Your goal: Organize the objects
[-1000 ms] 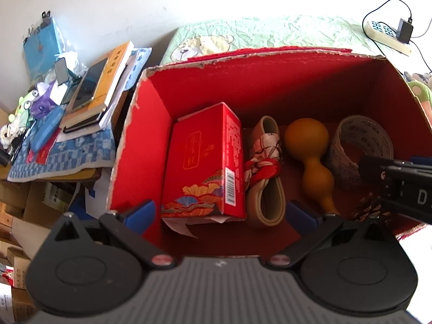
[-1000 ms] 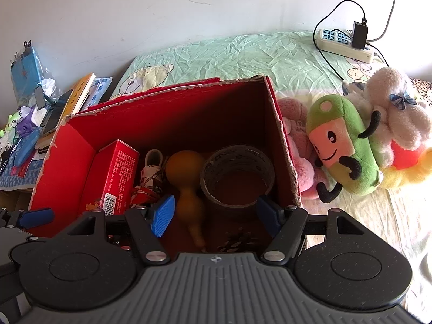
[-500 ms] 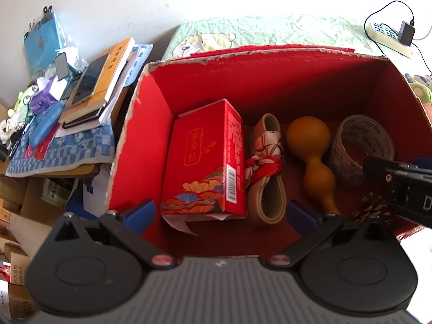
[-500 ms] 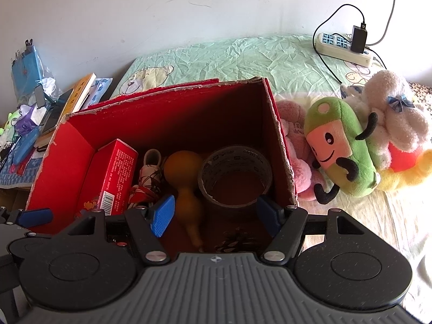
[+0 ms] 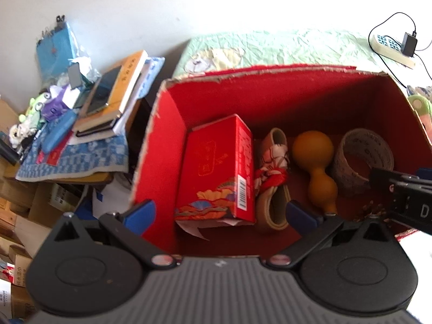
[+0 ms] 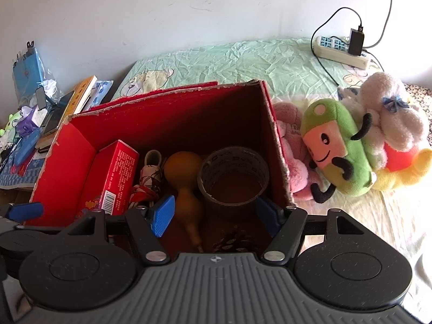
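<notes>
An open red cardboard box (image 5: 162, 145) (image 6: 64, 156) sits on the bed. Inside lie a red printed carton (image 5: 218, 172) (image 6: 113, 172), a patterned sandal (image 5: 272, 178) (image 6: 151, 172), a brown gourd (image 5: 316, 162) (image 6: 183, 178), a wide tape roll (image 5: 361, 156) (image 6: 232, 175) and a pine cone (image 6: 232, 240). My left gripper (image 5: 220, 213) hovers open above the box's near left part, empty. My right gripper (image 6: 216, 213) hovers open over the gourd and tape roll, empty; its body shows at the right edge of the left wrist view.
Plush toys, a green one (image 6: 337, 145), a pink one (image 6: 291, 145) and a white one (image 6: 391, 108), lie right of the box on the green sheet (image 6: 243, 59). A power strip (image 6: 340, 51) lies by the wall. A cluttered side table with books (image 5: 113, 91) stands left.
Both grippers have drawn back and up slightly from the box, so its contents appear a little lower and smaller. Nothing was taken hold of; the jaws stay open.
</notes>
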